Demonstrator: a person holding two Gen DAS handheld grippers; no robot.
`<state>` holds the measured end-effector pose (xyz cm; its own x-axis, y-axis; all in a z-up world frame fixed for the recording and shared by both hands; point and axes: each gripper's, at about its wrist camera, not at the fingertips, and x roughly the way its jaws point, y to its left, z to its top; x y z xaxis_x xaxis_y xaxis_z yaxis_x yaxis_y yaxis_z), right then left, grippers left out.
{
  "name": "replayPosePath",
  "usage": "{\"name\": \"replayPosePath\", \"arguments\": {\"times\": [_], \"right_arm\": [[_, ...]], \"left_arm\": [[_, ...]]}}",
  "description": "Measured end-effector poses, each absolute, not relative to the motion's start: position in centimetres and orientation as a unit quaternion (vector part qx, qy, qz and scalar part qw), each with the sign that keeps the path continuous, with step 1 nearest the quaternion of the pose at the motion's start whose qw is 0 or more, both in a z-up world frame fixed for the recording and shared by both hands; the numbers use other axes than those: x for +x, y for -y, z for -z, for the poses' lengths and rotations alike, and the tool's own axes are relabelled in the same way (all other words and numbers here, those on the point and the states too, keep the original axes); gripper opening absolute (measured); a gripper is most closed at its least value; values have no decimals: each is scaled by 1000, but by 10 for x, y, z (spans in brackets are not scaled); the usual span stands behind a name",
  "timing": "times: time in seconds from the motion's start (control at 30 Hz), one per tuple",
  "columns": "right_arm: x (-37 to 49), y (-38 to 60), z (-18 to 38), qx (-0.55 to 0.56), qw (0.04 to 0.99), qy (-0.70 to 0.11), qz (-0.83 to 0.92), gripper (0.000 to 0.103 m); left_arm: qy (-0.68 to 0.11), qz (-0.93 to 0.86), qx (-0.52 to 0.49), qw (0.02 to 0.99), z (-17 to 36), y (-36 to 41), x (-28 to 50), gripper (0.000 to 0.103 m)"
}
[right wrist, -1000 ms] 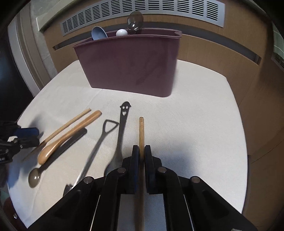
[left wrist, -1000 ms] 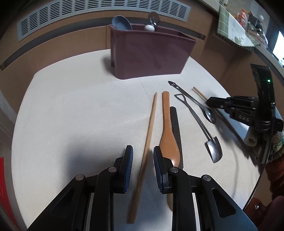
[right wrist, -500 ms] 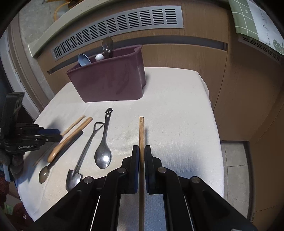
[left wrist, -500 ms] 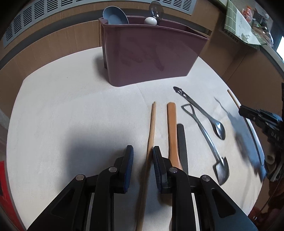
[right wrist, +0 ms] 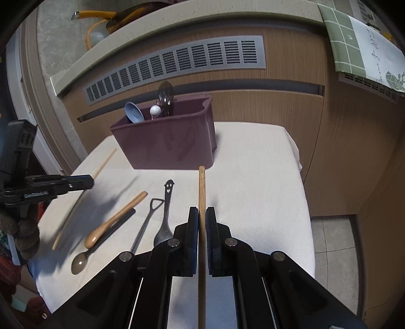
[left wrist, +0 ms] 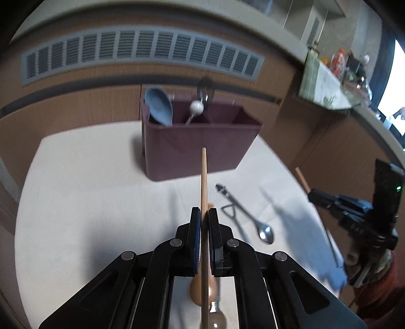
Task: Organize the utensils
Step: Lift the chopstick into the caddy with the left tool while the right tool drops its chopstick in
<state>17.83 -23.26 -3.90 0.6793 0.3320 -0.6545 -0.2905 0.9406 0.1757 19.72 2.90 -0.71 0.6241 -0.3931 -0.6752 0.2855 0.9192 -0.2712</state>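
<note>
Left gripper point(left wrist: 204, 222) pinching one chopstick point(left wrist: 204, 182), right gripper point(right wrist: 201, 220) pinching other chopstick point(right wrist: 201, 192). Both sticks lifted off cloth, pointing toward maroon caddy point(right wrist: 167, 141), probably so pair is going in together. Spoons point(right wrist: 162, 217) lying on cloth point(right wrist: 253, 177), waiting.

White cloth-covered table point(right wrist: 265, 177) stands against a curved wood-panel wall point(right wrist: 286, 76) with a long grey vent grille point(left wrist: 141, 54) set in it, and a beige stone ledge point(right wrist: 162, 45) runs along the top. A green-checked cloth point(right wrist: 354, 40) hangs over the ledge at right, bottles and clutter sit on a counter point(left wrist: 349, 70) near a bright window point(left wrist: 395, 93), and yellow hose point(right wrist: 101, 22) lies up on the ledge at left. Grey tile floor point(right wrist: 334, 253) shows right of the table; daylight from the right throws soft blue-grey shadows on the cloth.
</note>
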Motion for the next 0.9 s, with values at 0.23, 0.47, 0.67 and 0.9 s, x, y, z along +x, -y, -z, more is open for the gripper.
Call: {"name": "replayPosePath", "arguments": {"times": [0.23, 0.47, 0.67, 0.9], "right_arm": [[174, 230, 24, 38, 923, -341, -173, 5], [174, 226, -57, 40, 953, -237, -185, 5], [190, 224, -154, 82, 975, -69, -194, 5], [242, 192, -148, 88, 974, -47, -205, 5]], "left_arm": [[-336, 187, -122, 915, -19, -41, 184, 6], [-154, 173, -178, 956, -121, -54, 188, 6], [-36, 102, -202, 973, -158, -56, 212, 6], [-1, 93, -214, 972, -123, -73, 255, 6]]}}
